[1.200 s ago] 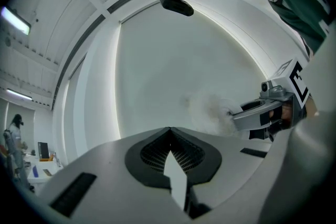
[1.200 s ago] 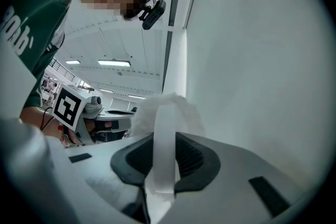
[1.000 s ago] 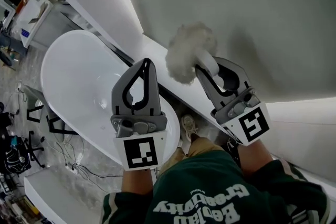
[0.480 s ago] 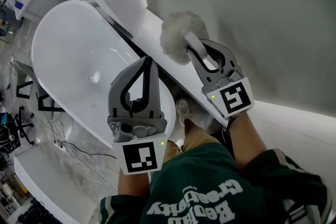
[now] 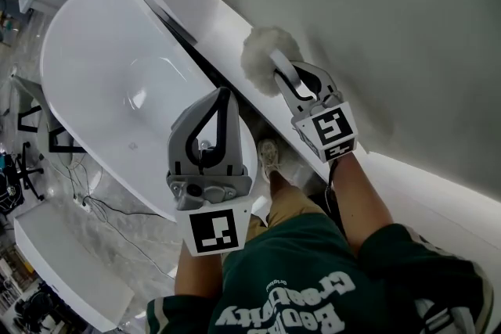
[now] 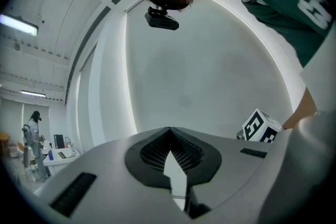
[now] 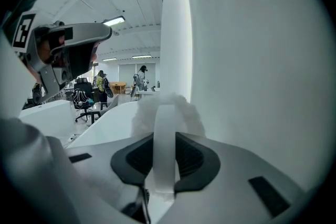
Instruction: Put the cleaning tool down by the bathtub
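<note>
The cleaning tool is a fluffy white brush head (image 5: 262,59) on a flat white handle (image 5: 285,80). My right gripper (image 5: 291,78) is shut on that handle, holding the head over the white ledge (image 5: 227,23) between the wall and the bathtub (image 5: 94,66). In the right gripper view the handle (image 7: 165,155) runs up between the jaws to the fluffy head (image 7: 168,110). My left gripper (image 5: 221,99) is shut and empty, hanging over the tub's near rim. In its own view the left gripper's (image 6: 169,131) tips meet, with only the wall beyond.
A grey wall (image 5: 376,19) rises right behind the ledge. The person's shoe (image 5: 270,159) stands on the floor between tub and ledge. Cables (image 5: 98,207) lie on the floor left of the tub, beside a white bench (image 5: 66,262). Office chairs (image 7: 84,99) and people show far off.
My right gripper has carried the brush left and lower, closer to the ledge by the wall. The left gripper stays shut and about where it was.
</note>
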The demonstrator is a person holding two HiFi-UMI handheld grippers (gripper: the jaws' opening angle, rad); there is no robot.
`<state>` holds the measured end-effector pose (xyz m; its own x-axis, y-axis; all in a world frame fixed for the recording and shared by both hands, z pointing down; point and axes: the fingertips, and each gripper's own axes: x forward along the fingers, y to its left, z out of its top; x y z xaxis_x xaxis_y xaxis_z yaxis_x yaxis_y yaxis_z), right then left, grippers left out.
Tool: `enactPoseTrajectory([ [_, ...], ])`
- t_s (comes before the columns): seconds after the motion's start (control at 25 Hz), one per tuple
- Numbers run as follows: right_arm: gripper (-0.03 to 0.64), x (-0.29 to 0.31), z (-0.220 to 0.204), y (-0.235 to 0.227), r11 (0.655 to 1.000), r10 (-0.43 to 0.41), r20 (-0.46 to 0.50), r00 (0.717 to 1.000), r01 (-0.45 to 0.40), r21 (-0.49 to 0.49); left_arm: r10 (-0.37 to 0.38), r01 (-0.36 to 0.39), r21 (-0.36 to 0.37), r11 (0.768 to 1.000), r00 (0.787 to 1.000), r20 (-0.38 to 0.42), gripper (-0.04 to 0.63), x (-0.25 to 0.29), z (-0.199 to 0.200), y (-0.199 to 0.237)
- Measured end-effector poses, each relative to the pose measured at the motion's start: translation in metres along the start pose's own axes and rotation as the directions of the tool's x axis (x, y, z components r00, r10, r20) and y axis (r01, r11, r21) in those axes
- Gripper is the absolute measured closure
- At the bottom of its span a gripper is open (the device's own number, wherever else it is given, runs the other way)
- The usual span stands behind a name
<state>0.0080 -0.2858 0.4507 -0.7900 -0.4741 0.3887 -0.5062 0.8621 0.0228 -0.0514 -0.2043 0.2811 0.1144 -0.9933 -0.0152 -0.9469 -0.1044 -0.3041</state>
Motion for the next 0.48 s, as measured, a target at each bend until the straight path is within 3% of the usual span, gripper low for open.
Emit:
enactPoseTrajectory([
  [0.48,0.525,0.062,-0.105,0.004,0.997,0.069,-0.165,0.984,-0.061,0.054,0.022,-0.022,0.001,1.0,0.997,-0.067,0.588,0.003,-0.052,-0.009],
])
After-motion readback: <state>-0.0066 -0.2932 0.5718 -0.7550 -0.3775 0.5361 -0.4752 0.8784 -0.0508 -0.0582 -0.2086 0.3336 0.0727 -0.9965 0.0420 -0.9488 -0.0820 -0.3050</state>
